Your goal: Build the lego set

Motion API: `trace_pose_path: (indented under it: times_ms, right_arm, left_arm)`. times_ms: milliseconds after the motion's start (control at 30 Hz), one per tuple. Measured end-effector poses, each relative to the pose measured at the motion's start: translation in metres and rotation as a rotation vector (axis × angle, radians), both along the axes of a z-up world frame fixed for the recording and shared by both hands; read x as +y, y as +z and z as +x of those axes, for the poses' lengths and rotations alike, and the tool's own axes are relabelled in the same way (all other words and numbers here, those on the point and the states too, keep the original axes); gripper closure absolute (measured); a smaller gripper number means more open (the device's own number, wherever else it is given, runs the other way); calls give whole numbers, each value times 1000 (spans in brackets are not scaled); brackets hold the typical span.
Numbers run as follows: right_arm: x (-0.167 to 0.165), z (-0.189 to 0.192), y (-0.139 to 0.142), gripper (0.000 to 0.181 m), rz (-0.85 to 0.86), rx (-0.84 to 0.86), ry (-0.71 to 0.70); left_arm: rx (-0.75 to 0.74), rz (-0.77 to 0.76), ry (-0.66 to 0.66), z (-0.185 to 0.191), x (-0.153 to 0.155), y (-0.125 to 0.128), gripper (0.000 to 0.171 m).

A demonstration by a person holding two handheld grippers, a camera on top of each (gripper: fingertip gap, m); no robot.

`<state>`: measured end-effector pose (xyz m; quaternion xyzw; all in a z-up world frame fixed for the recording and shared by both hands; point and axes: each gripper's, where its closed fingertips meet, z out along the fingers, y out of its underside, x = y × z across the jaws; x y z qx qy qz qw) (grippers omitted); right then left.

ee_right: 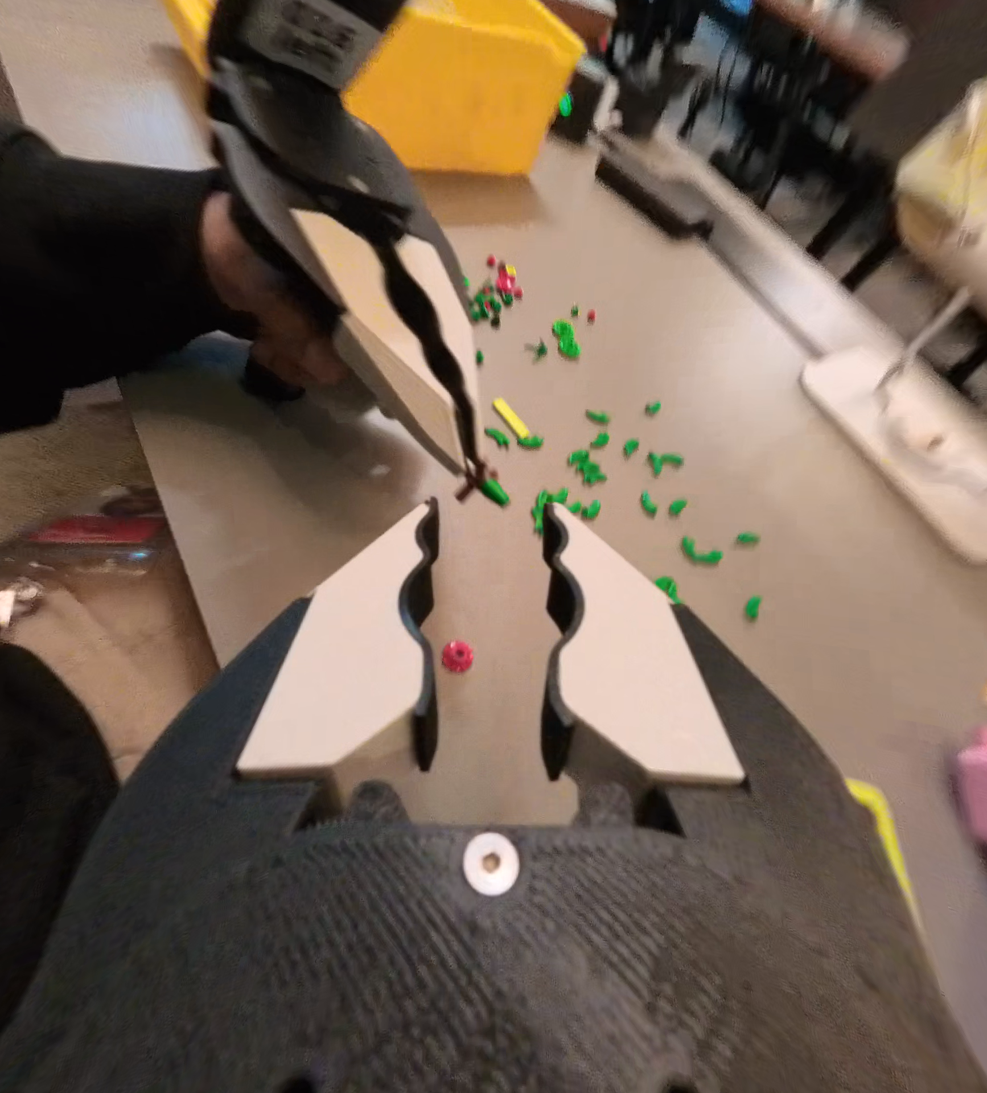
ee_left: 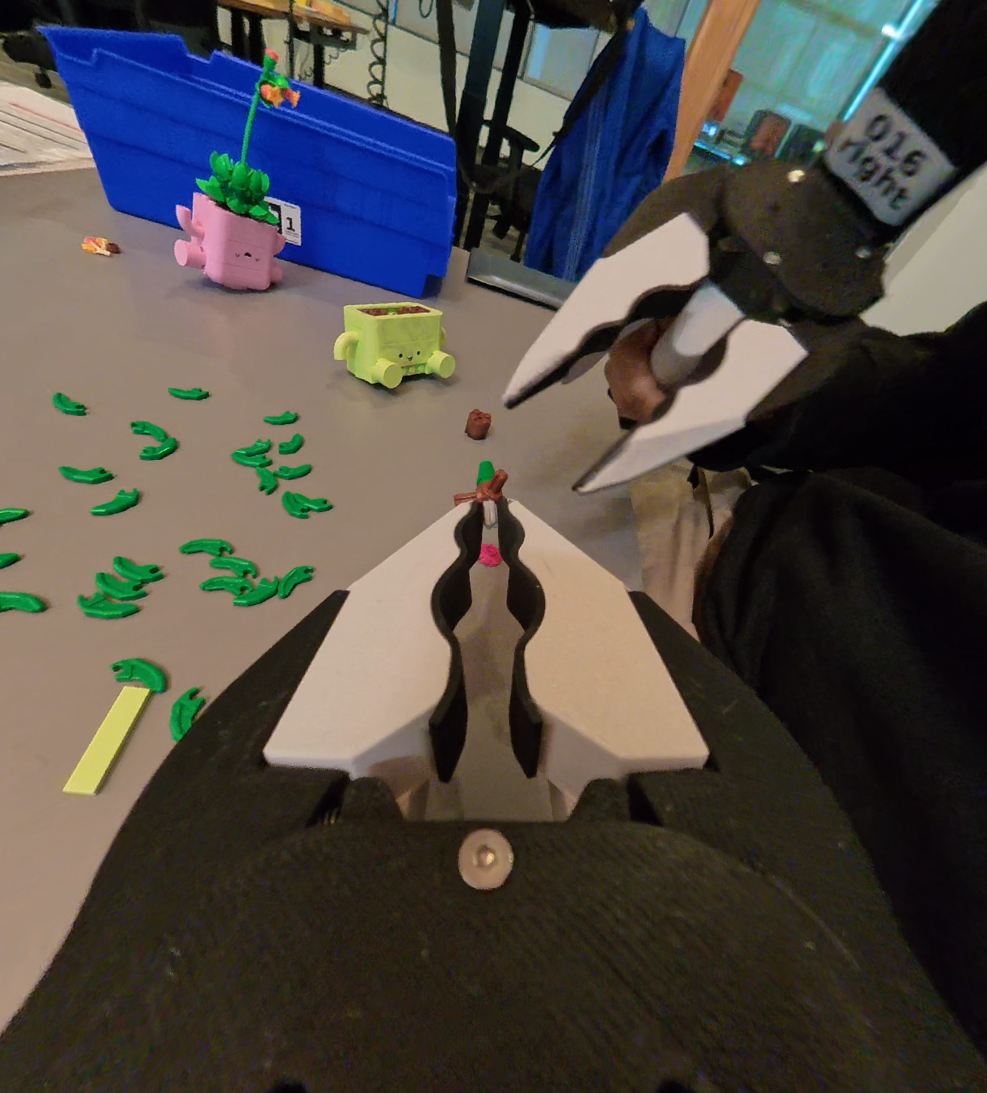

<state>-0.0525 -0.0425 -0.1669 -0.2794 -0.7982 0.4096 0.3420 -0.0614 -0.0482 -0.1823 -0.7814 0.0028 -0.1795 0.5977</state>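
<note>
- Left gripper [ee_left: 488,513] pinches a small brown-and-green stem piece [ee_left: 486,486] above the worktop's [ee_left: 302,650] near edge.
- Right gripper [ee_right: 490,507] gapes empty over a pink stud [ee_right: 457,656].
- Likely next: pick up that stud and join it to the stem.

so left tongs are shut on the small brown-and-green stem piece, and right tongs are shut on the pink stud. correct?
Not quite. The left tongs are shut on the stem piece, but the right tongs are open and empty; the right wrist view shows the pink stud lying on the table.
</note>
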Motion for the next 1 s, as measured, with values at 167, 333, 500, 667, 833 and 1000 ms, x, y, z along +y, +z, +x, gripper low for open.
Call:
trace_pose_path:
  times_ms: [167,333,500,667,833,1000]
  right_arm:
    - [-4,-1,-16,155,97,-80,6]
    - [3,0,-23,163,247,-42,59]
    - [1,0,-30,175,368,-18,107]
    - [0,-3,-26,177,264,-39,82]
    - [2,-10,-9,178,-64,-44,10]
    - [-8,-7,34,177,-522,21,52]
  left_arm:
    - [60,-15,-23,8,2,-3,171]
    - [40,-15,-67,15,1,-3,170]
    - [54,-30,-76,18,2,-5,171]
    - [25,48,-67,16,1,6,167]
    - [31,138,22,3,2,18,137]
    - [-47,253,18,9,9,40,134]
